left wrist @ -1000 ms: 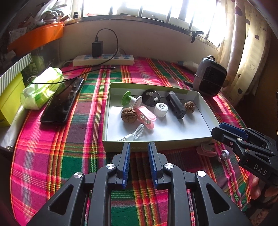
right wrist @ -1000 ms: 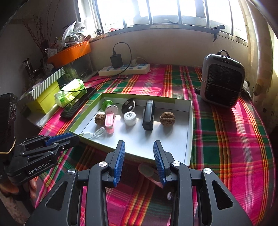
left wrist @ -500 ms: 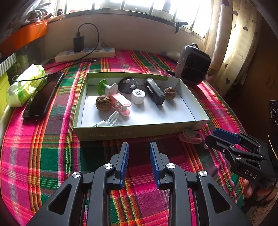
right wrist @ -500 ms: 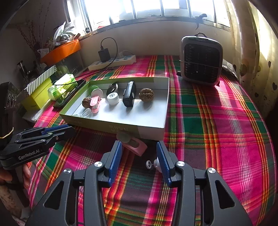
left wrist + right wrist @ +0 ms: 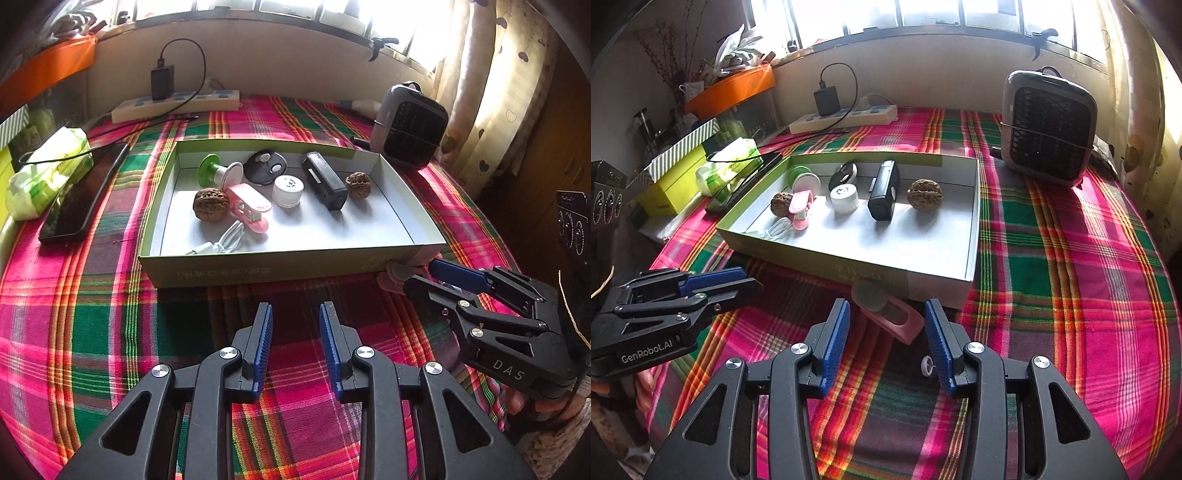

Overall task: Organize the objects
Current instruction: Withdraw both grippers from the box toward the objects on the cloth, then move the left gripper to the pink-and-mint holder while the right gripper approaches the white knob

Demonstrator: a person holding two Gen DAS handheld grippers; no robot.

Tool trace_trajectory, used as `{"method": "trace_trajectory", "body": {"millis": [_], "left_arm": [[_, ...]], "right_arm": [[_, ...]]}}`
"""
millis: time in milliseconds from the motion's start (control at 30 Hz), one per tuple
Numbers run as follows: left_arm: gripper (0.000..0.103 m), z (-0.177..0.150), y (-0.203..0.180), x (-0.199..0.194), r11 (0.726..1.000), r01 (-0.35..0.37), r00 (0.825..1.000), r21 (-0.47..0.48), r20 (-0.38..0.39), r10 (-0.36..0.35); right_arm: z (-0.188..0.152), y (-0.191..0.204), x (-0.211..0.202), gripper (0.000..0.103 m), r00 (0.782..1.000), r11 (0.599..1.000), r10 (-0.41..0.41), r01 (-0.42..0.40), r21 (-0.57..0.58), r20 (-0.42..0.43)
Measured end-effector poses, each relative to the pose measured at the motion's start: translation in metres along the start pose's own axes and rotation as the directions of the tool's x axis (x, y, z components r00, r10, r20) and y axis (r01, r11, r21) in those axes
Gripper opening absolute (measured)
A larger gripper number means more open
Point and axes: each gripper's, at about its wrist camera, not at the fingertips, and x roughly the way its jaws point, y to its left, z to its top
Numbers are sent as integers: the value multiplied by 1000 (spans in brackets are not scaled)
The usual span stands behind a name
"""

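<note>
Right gripper [image 5: 886, 332] fingers apart around pink clip [image 5: 894, 319], untouched, against tray [image 5: 886, 275] near wall. Left gripper [image 5: 295, 332] apart, empty, over bare cloth [image 5: 110, 332]. Tray holds two walnuts [image 5: 924, 194]

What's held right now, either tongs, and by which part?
Nothing. Left tongs open over bare cloth; right tongs open, straddling the pink clip without touching.

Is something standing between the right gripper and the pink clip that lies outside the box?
Nothing visible. The pink clip lies on the cloth just ahead of the right gripper, against the box wall; its jaws stand apart.

Pink clip [image 5: 892, 315] flat beside box [image 5: 923, 284]
</note>
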Motion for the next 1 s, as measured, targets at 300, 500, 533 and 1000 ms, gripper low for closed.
{"method": "trace_trajectory", "body": {"millis": [300,500,533,1000], "left_arm": [[25,0,2,3,1000,5,1000,-9,-10,-5],[25,0,5,1,1000,0,1000,-22,-6,0],[25,0,6,0,1000,-1,1000,-25,-5,1],[25,-1,2,0,1000,21,1000,-22,-10,-21]], "right_arm": [[-8,9,8,44,995,996,89,-90,-7,-44],[-11,22,12,44,986,987,157,-158,-8,-58],[-11,24,12,44,984,985,169,-170,-10,-60],[-21,22,-8,44,986,986,166,-166,-11,-22]]}}
